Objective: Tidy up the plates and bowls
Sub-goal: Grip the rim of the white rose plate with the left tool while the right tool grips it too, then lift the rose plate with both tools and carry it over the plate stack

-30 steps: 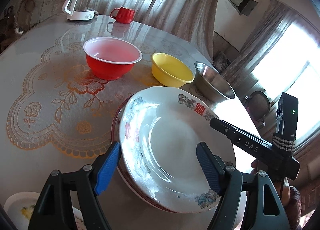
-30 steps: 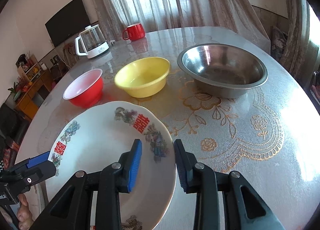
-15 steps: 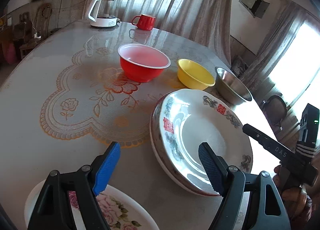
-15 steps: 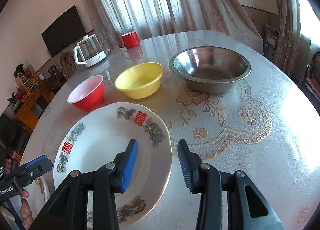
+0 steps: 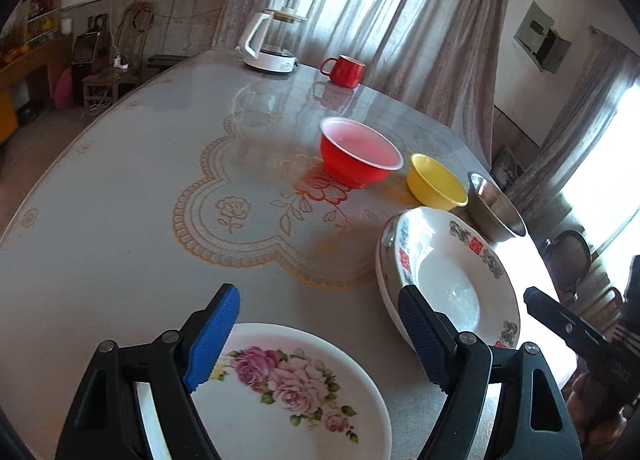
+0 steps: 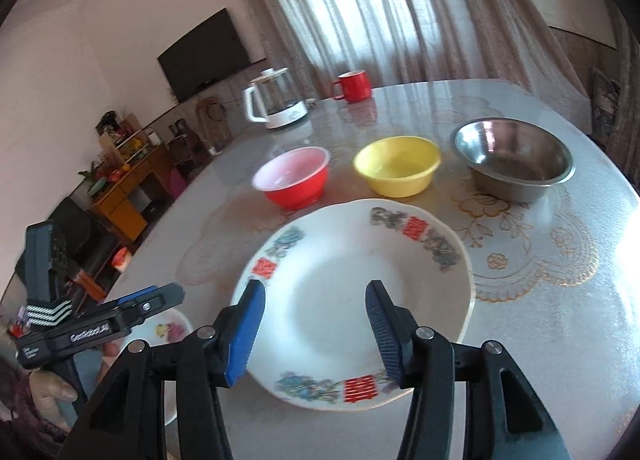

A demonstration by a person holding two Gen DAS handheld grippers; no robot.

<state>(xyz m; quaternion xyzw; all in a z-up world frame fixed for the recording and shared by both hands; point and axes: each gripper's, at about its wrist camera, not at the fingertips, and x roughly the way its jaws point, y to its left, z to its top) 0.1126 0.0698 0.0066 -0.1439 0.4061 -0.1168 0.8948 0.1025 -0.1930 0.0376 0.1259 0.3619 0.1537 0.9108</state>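
A white plate with red characters (image 6: 352, 288) lies on the round table, on top of another plate whose rim shows in the left wrist view (image 5: 385, 260). My right gripper (image 6: 314, 330) hovers over its near part; the jaws are opening and touch nothing. My left gripper (image 5: 316, 336) stands open above a white plate with pink roses (image 5: 288, 392) at the table's near edge, with nothing between its pads. Behind the plates stand a red bowl (image 5: 360, 152), a yellow bowl (image 5: 436, 186) and a steel bowl (image 6: 512, 158) in a row.
A glass kettle on a white base (image 5: 268, 44) and a red mug (image 5: 346, 70) stand at the far side of the table (image 5: 120, 200). The right gripper's body (image 5: 560, 324) shows at the right edge of the left wrist view. Curtains hang behind the table.
The right gripper has drawn back from the red-character plate's rim and its jaws have spread. The left gripper has left that plate and swung over the rose plate, which came into view.
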